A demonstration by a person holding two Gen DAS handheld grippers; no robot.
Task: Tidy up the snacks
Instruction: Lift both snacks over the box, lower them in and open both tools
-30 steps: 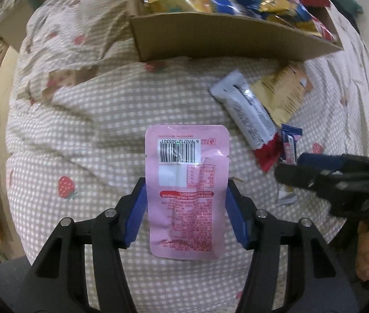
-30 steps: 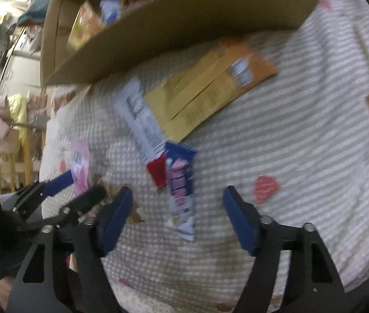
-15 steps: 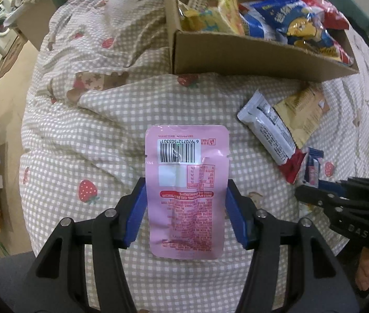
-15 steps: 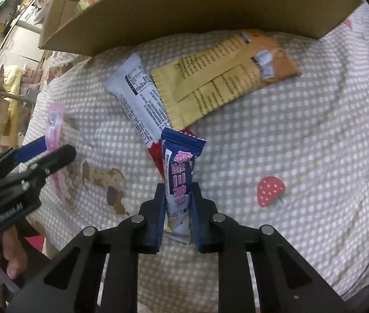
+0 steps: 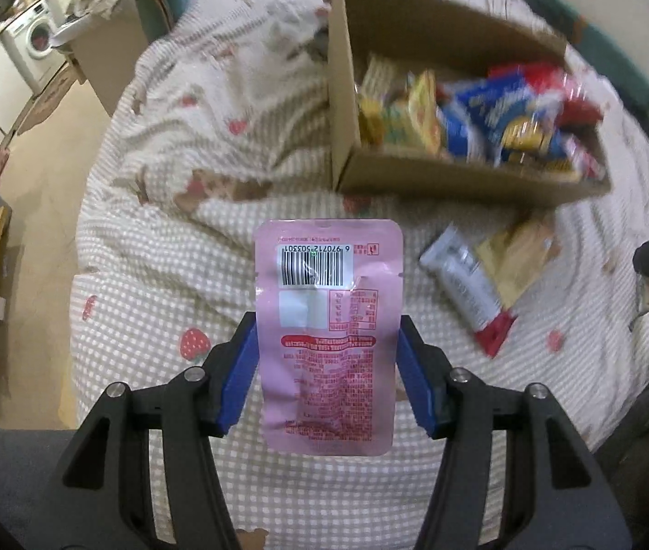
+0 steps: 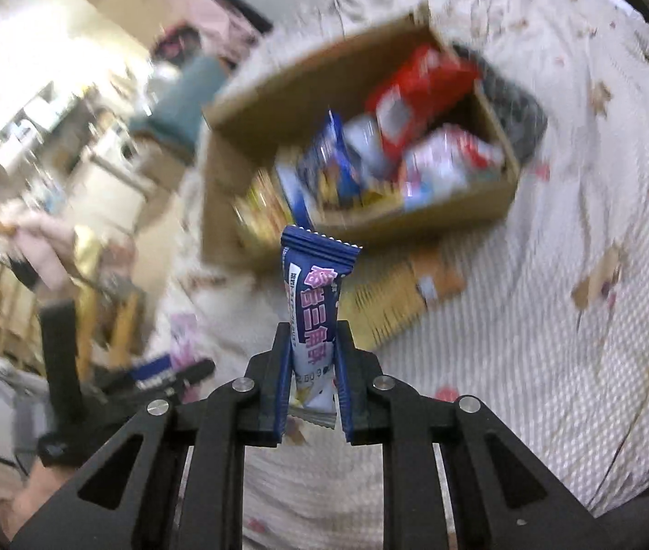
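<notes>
The pink pouch (image 5: pixel 328 334) stands upright, barcode side showing, gripped by its side edges in the left gripper (image 5: pixel 327 376), angled steeply down over the checked bedspread (image 5: pixel 150 321). The right gripper (image 6: pixel 311 382) has just closed and clamps the blue snack bar (image 6: pixel 313 316), pointing toward the blurred cardboard box (image 6: pixel 361 229) of snacks at upper centre.

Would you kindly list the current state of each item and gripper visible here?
Left gripper: shut on pink pouch.
Pink pouch: held off the bed.
Right gripper: shut on blue snack bar.
Blue snack bar: lifted, upright.
Cardboard box: open, full of snacks.
White-and-red bar: lying on the bedspread.
Yellow packet: lying beside it.
</notes>
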